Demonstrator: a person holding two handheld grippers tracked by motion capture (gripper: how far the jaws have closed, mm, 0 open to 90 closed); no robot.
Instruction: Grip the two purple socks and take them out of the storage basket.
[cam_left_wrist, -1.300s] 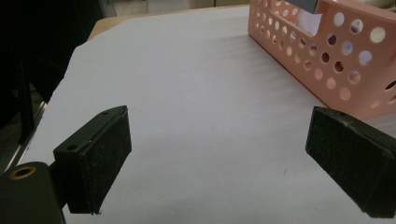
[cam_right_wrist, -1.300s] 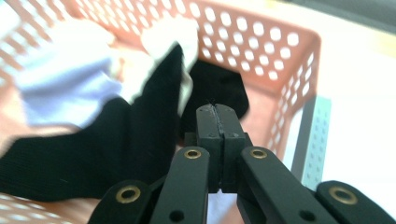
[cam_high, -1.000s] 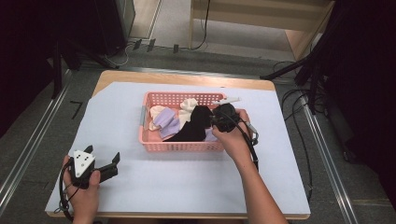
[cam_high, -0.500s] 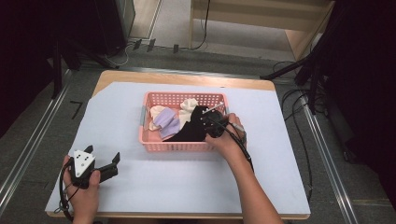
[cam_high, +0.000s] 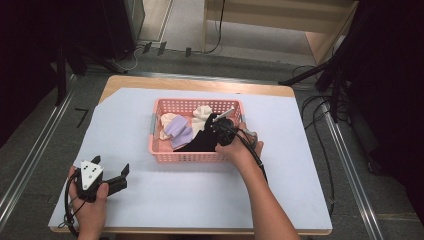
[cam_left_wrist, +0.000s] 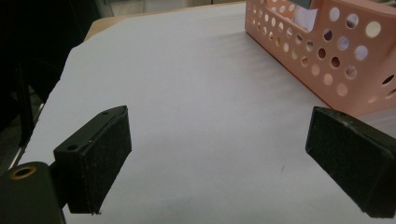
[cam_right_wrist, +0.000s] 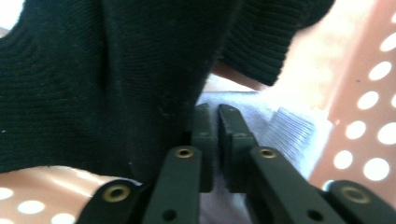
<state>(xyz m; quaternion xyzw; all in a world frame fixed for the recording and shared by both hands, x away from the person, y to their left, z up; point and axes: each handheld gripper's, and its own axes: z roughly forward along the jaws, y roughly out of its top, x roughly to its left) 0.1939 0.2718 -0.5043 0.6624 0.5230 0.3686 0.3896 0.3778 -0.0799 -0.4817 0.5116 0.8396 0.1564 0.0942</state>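
A pink perforated basket (cam_high: 196, 102) in the middle of the table holds a black sock (cam_high: 197, 144), a lavender sock (cam_high: 178, 132) and cream socks (cam_high: 202, 114). My right gripper (cam_high: 211, 132) reaches down into the basket, and its jaws have just been closing. In the right gripper view the right gripper (cam_right_wrist: 215, 112) has its pads nearly together, tips against the edge of the black sock (cam_right_wrist: 93, 70); whether fabric is caught I cannot tell. Lavender fabric (cam_right_wrist: 285, 128) lies behind. My left gripper (cam_high: 111, 165) rests at the front left, jaws wide apart over bare paper (cam_left_wrist: 217, 154).
White paper (cam_high: 280, 185) covers the wooden table. The basket's wall (cam_left_wrist: 327, 60) stands to the right of the left jaws, and its inner wall (cam_right_wrist: 373, 116) is close beside the right jaws. Cables lie on the floor at the right.
The right hand has dropped and shifted left, deeper into the basket onto the black sock. The left hand and its gripper have stayed put.
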